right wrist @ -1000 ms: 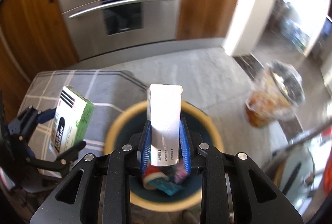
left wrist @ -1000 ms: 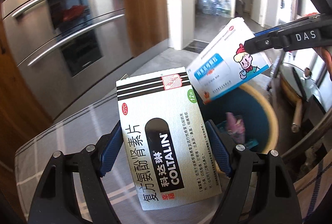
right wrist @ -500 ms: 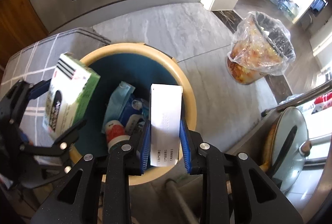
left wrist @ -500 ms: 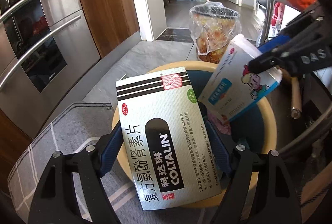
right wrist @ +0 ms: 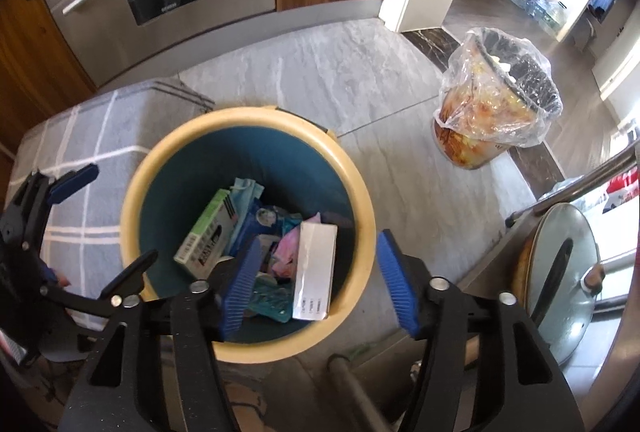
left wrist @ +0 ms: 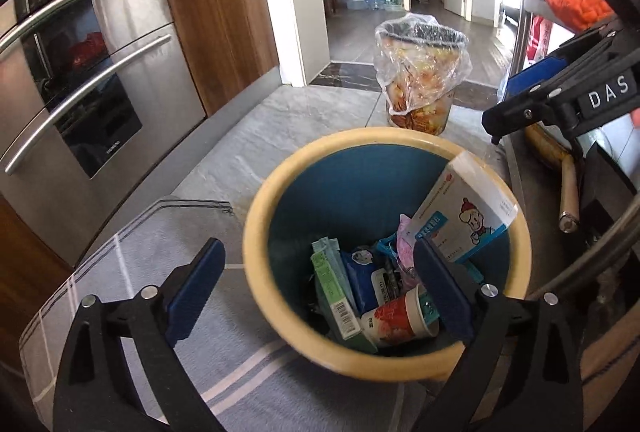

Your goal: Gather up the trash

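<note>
- The left gripper (left wrist: pixel 316 292) is held above the near-left rim of the bin (left wrist: pixel 256 232); its fingers (left wrist: pixel 196 284) are opening and nothing is between them.
- The green box (left wrist: pixel 334 296) is seen inside the bin, below and ahead of the left fingers, its long axis leaning against the inner wall on the left side.
- In the middle of the bin a blue packet (left wrist: pixel 362 272), a pink wrapper (left wrist: pixel 404 244) and a red and white cup (left wrist: pixel 400 320) are heaped together; how they overlap cannot be told exactly.
- The white box with the cartoon child (left wrist: pixel 464 216) is propped on the right side of the bin, its upper end near the rim and its long axis slanting down toward the middle.
- The right gripper (right wrist: pixel 316 276) is held over the near side of the bin; its fingers (right wrist: pixel 396 280) are opening, and the white box lies below them, free of the pads.
- The next move is judged to be a withdrawal of both grippers up and away from the bin, since no trash is left in either.
- Farther right on the floor a lined bucket (right wrist: pixel 496 112) is seen, full of food scraps, well apart from the bin.
</note>
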